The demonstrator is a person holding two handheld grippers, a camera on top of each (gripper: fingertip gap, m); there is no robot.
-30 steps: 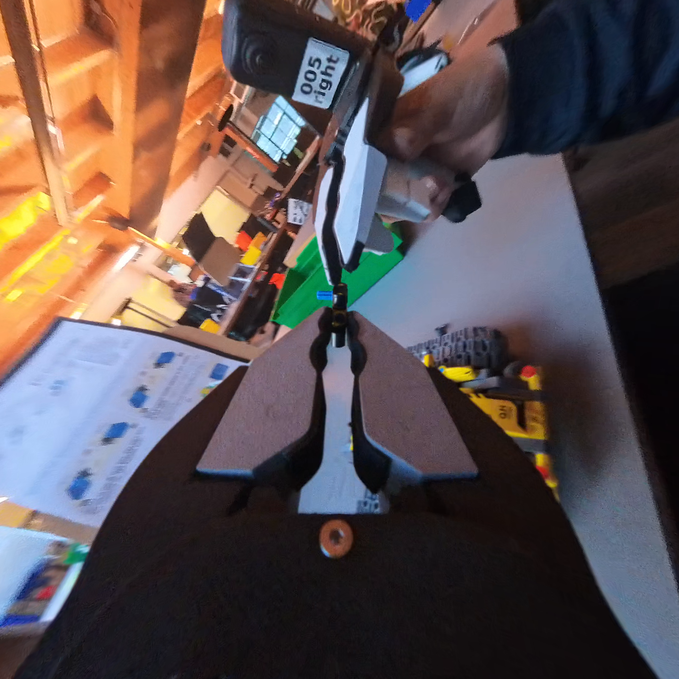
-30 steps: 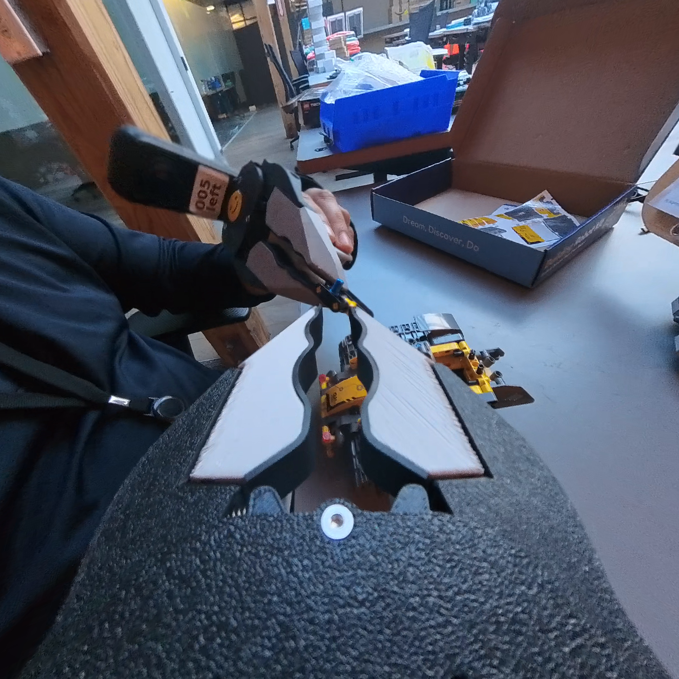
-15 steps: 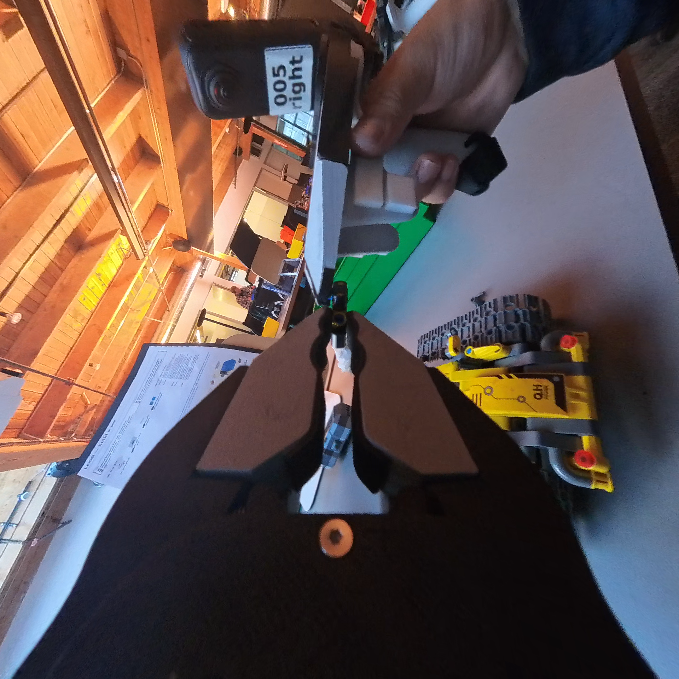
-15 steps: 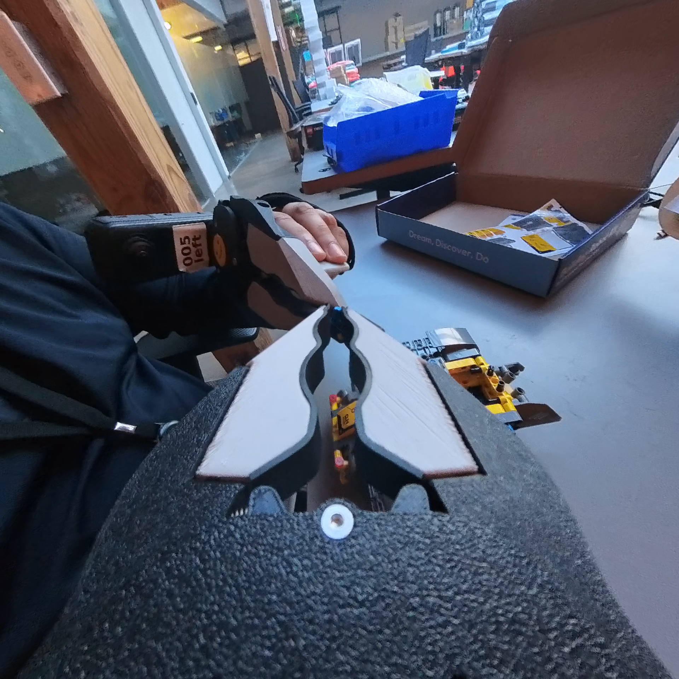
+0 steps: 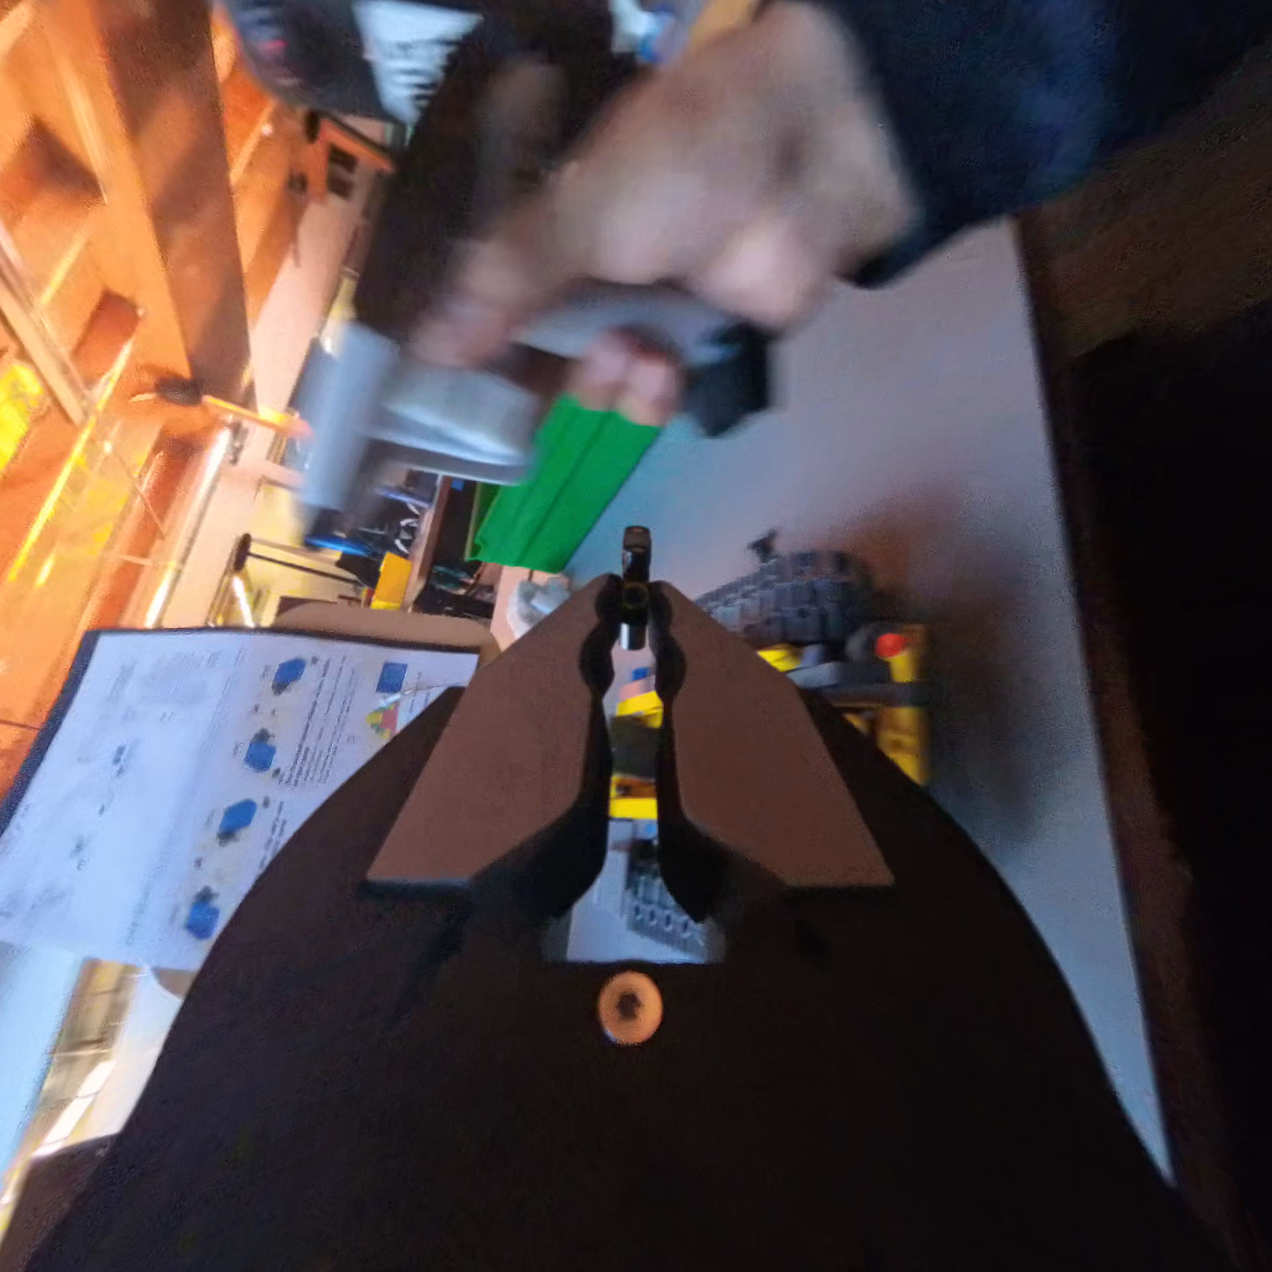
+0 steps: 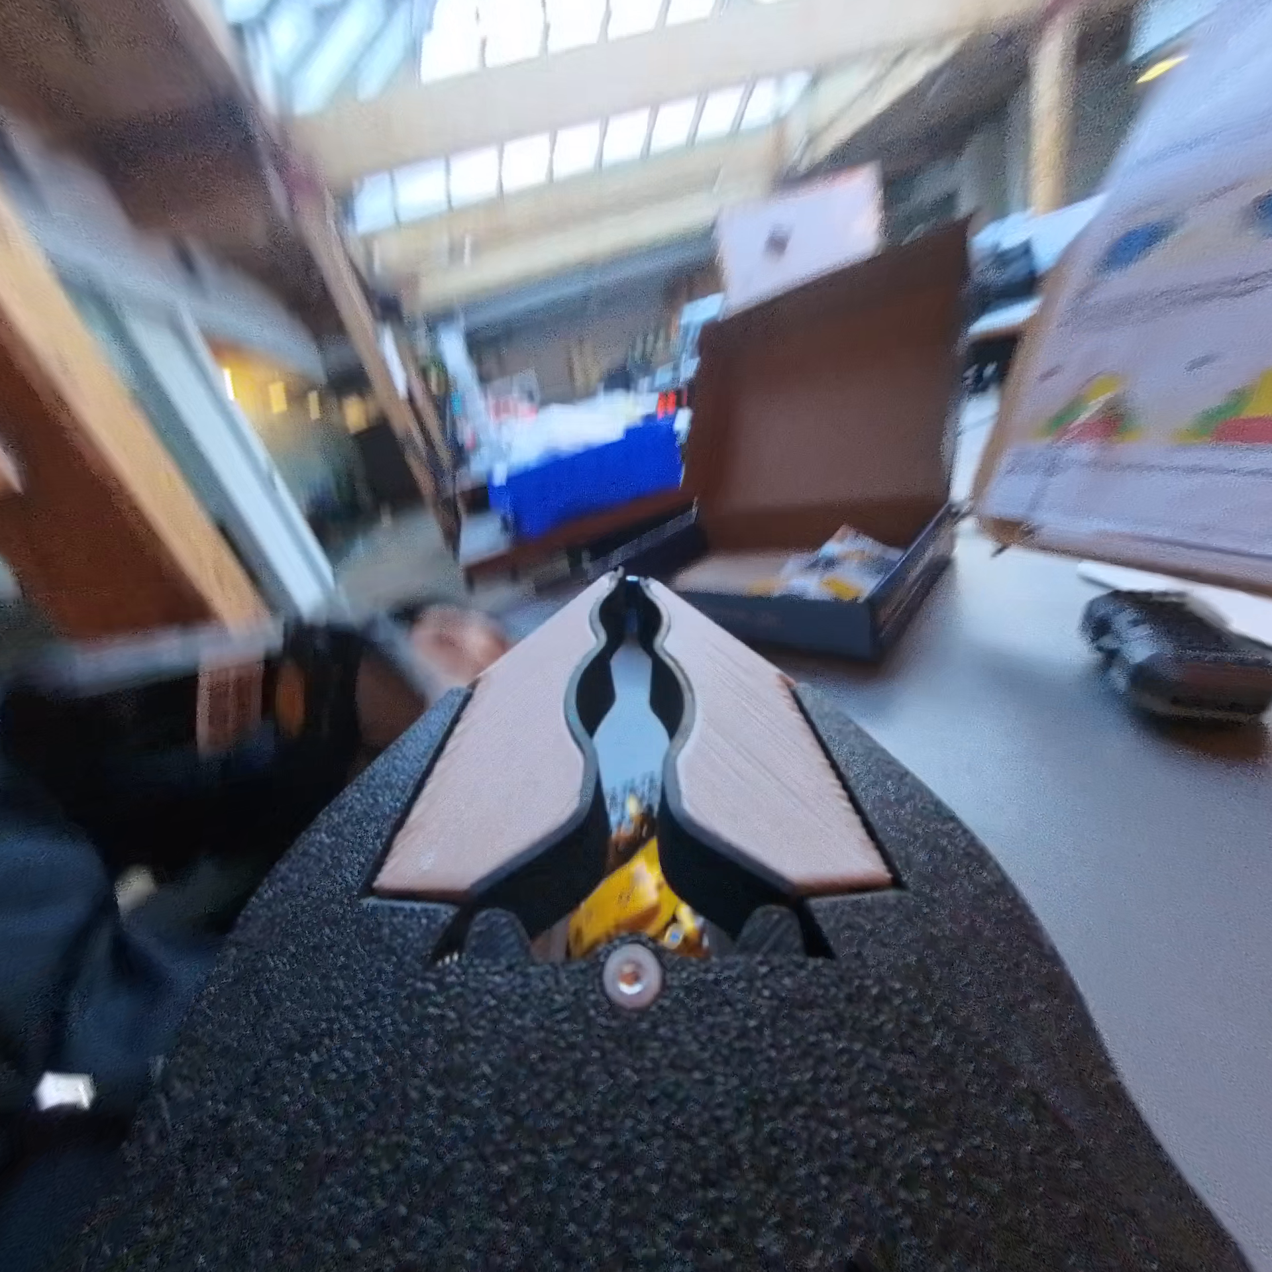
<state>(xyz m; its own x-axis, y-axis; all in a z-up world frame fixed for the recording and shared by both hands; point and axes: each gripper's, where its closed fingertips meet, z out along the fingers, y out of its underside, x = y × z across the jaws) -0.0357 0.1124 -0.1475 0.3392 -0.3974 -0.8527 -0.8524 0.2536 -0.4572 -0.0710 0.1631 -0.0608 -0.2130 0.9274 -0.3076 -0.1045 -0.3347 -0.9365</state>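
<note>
My left gripper [image 5: 633, 597] is shut on a small black pin-like piece [image 5: 634, 550] that sticks out past its tips. It is held above the grey table [image 5: 929, 427], over a yellow toy tracked vehicle [image 5: 888, 688]. My right gripper [image 6: 628, 585] has its tips together; I cannot tell whether a tiny piece is pinched there. In the left wrist view it shows blurred [image 5: 413, 420], in a person's hand [image 5: 688, 206], up and away from the left tips. The yellow vehicle [image 6: 633, 902] shows through the gap between the right fingers.
An open cardboard box [image 6: 826, 427] with packets inside stands on the table beyond the right gripper. A dark object [image 6: 1170, 661] lies at the right. A printed instruction sheet [image 5: 206, 757] stands propped up. A green item [image 5: 571, 482] and a blue bin [image 6: 585, 475] are farther back. The gap from one gripper's tips to the other's is roughly 9 cm.
The right gripper closed at the left gripper's tips, then pulled away and swung upward. The left gripper still holds the black piece. Both views are now motion-blurred.
</note>
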